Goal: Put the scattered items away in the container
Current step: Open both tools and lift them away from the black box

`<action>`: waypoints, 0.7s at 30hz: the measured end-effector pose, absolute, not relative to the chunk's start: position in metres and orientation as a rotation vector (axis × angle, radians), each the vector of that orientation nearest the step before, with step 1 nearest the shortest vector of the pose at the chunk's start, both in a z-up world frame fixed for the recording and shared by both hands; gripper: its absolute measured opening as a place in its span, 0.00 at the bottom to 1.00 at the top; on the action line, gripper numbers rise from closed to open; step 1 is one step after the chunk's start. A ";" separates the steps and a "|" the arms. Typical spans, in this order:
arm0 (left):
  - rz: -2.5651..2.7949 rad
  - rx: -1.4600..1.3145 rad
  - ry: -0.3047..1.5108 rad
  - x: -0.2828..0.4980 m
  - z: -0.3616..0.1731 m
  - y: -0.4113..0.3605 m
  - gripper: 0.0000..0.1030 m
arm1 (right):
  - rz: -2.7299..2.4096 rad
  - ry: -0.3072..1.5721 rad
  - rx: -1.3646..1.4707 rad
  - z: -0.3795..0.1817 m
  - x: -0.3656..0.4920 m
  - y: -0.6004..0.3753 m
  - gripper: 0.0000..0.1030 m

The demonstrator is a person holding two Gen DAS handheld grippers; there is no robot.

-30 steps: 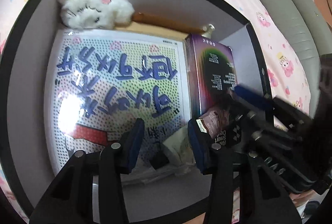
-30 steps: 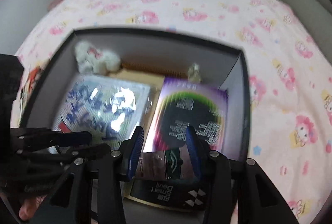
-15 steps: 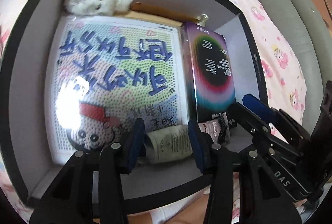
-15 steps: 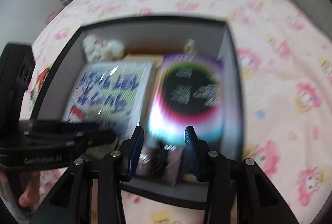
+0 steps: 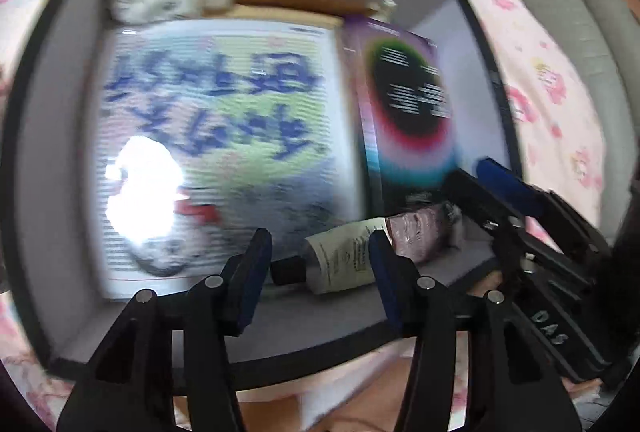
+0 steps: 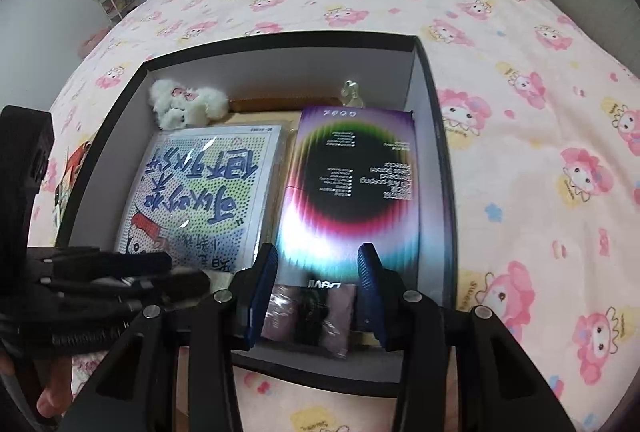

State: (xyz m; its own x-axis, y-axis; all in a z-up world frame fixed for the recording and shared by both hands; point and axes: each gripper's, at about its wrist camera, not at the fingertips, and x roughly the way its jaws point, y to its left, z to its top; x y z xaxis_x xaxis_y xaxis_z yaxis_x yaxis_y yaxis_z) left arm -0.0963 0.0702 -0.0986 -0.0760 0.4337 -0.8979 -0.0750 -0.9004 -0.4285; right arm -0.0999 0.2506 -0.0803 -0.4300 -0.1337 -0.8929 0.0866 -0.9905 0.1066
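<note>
Left tool (image 5: pixel 318 268) opening above the cream tube (image 5: pixel 344 260), pads clear of it, at the near wall of the black box (image 6: pixel 432 104). Right tool (image 6: pixel 318 292) spread over the mauve packet (image 6: pixel 308 316), not pinching. Both lying inside the box, below the purple carton (image 6: pixel 352 192).

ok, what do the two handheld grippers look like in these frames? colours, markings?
Both look the same: black angular linkage frames with silver round pivot pins and blue pads lining the fingers. Left gripper; right gripper. In the left wrist view the right gripper's body shows pale lettering reading "DAS". No cables or sleeves visible.
</note>
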 end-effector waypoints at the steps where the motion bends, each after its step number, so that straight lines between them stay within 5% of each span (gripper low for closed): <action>1: 2.016 -1.852 -0.406 -0.097 -0.098 0.073 0.47 | -2.565 -0.066 1.593 -0.079 -0.100 0.252 0.37; 8: 2.090 -1.753 -0.517 -0.096 -0.083 0.064 0.47 | -2.610 -0.130 1.596 -0.079 -0.105 0.264 0.37; 14: 2.257 -1.567 -0.436 -0.074 -0.043 0.061 0.58 | -2.734 -0.104 1.502 -0.062 -0.093 0.259 0.44; 21: 2.364 -1.389 -0.309 -0.062 -0.014 0.070 0.59 | -2.820 -0.134 1.396 -0.027 -0.063 0.246 0.46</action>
